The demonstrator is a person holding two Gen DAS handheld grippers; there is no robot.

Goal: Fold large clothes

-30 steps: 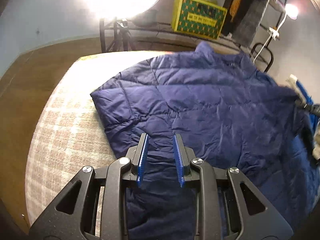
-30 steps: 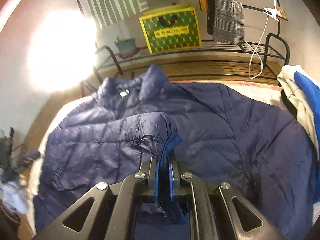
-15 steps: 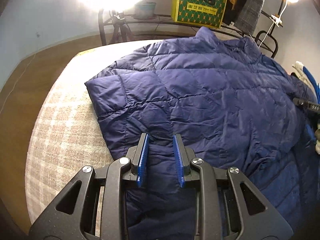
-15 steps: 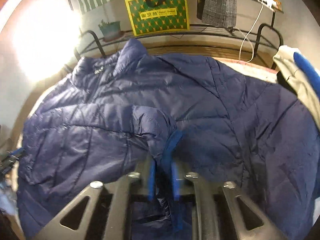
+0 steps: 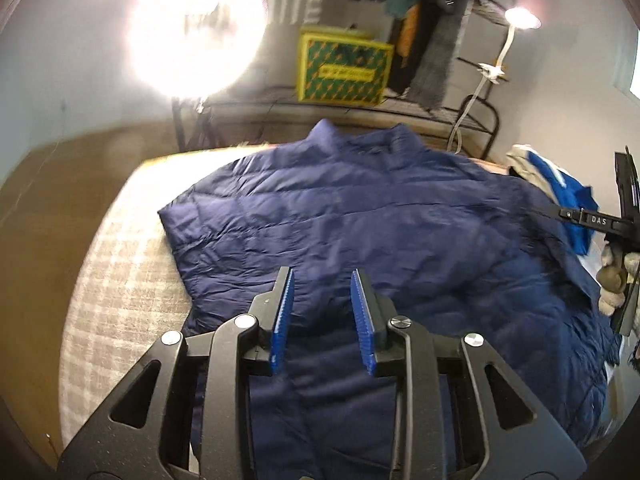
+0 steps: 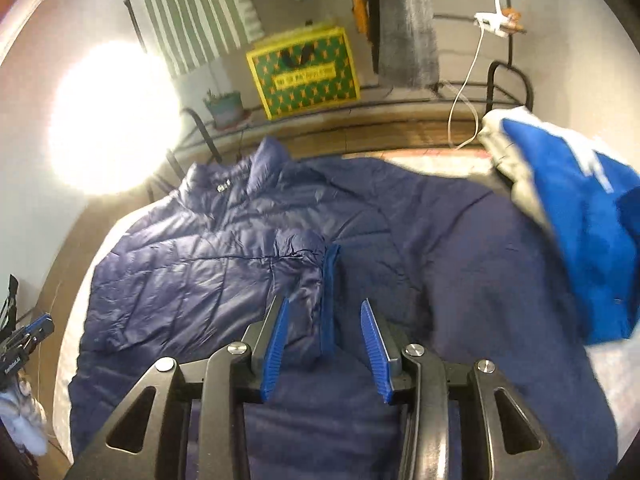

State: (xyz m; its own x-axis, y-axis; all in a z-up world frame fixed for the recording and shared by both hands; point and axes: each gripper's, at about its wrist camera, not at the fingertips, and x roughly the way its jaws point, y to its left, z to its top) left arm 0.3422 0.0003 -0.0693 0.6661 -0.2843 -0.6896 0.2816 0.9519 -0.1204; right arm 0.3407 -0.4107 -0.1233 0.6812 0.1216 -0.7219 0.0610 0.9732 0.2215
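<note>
A navy quilted jacket lies spread on the checked bed cover, collar at the far side. One sleeve is folded across its front, and its blue-lined cuff ends just in front of my right gripper. That gripper's jaws are opening; the cuff's tail lies between them but the pads do not press it. My left gripper hovers over the jacket's near left part, jaws opening, with nothing between them. Each gripper shows at the edge of the other's view.
A blue and pale garment is heaped at the jacket's right side. Behind the bed stand a black metal rack, a yellow-green box, hanging clothes and a glaring lamp. Wooden floor lies to the left.
My right gripper has let go of the sleeve cuff, spread its jaws and drawn back. My left gripper has risen and drawn back from the jacket, with its jaws slightly wider.
</note>
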